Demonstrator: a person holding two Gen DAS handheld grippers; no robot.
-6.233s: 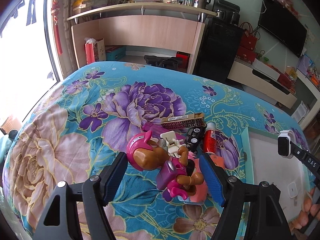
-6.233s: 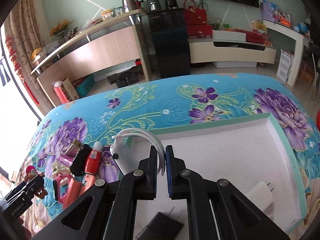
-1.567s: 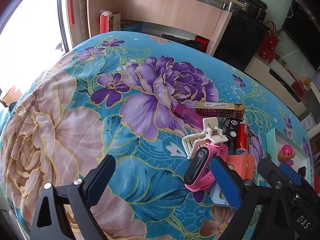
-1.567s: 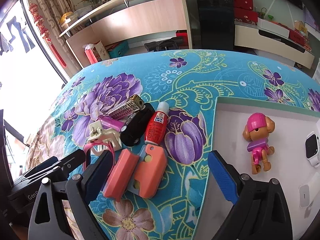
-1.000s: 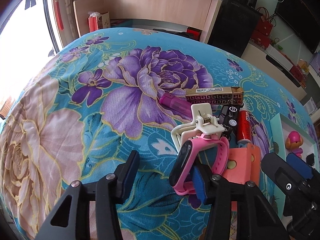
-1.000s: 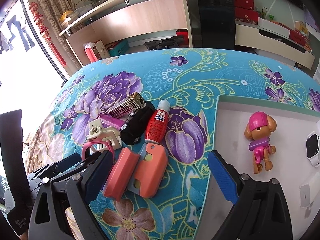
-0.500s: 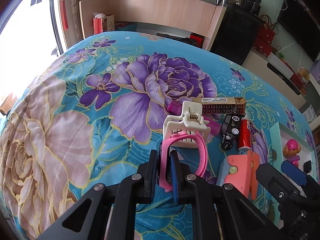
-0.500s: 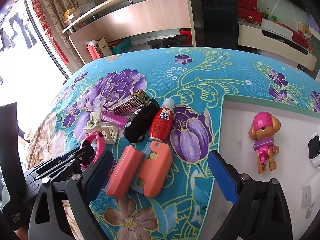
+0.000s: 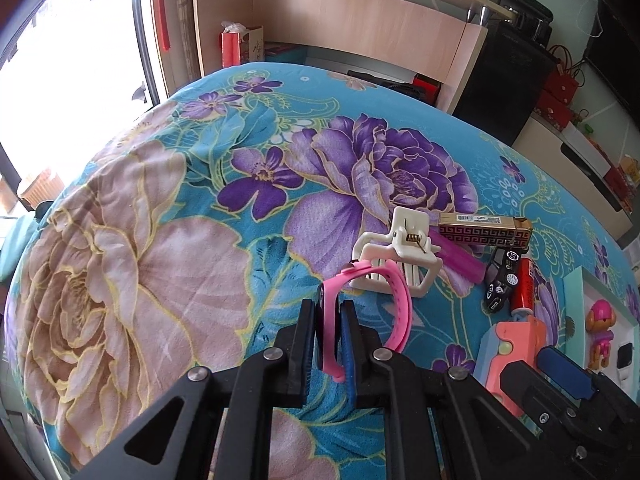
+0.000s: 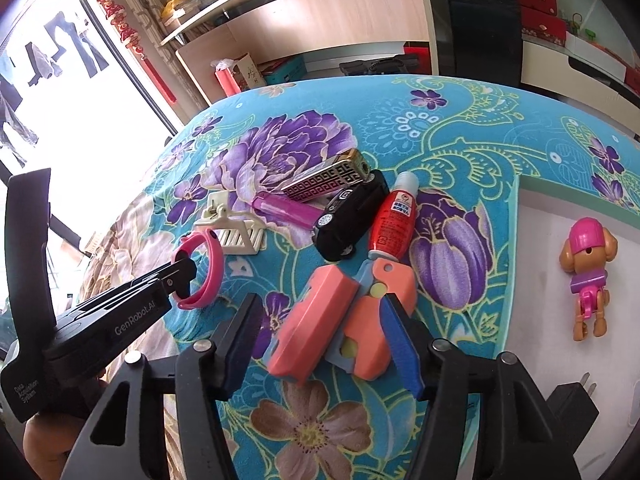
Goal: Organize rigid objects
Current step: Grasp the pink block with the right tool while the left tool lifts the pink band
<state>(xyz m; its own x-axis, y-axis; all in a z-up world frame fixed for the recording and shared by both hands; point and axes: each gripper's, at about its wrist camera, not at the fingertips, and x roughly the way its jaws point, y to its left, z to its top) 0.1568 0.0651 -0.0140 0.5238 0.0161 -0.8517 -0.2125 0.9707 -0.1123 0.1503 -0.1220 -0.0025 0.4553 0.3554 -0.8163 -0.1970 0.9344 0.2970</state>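
Note:
My left gripper [image 9: 331, 322] is shut on a pink wristband watch [image 9: 394, 304] and holds it just above the floral cloth; it also shows in the right wrist view [image 10: 208, 268]. My right gripper [image 10: 320, 344] is open, its jaws on either side of an orange toy gun [image 10: 344, 328]. Beyond lie a white hair claw [image 10: 236, 224], a pink lighter [image 10: 284, 208], a patterned gold box [image 10: 324, 182], a black toy car [image 10: 348, 216] and a red glue bottle [image 10: 394, 216]. A pink toy dog [image 10: 586, 272] lies in the white tray [image 10: 532, 264].
A black plug adapter [image 10: 570, 404] lies in the tray near my right gripper. A white smartwatch [image 9: 624, 354] lies in the tray beside the dog. A wooden shelf unit [image 9: 340, 28] and a black cabinet [image 9: 504, 92] stand behind the table.
My left gripper has closed on the pink watch and lifted it back from the hair claw. My right gripper has moved down over the orange toy gun and narrowed.

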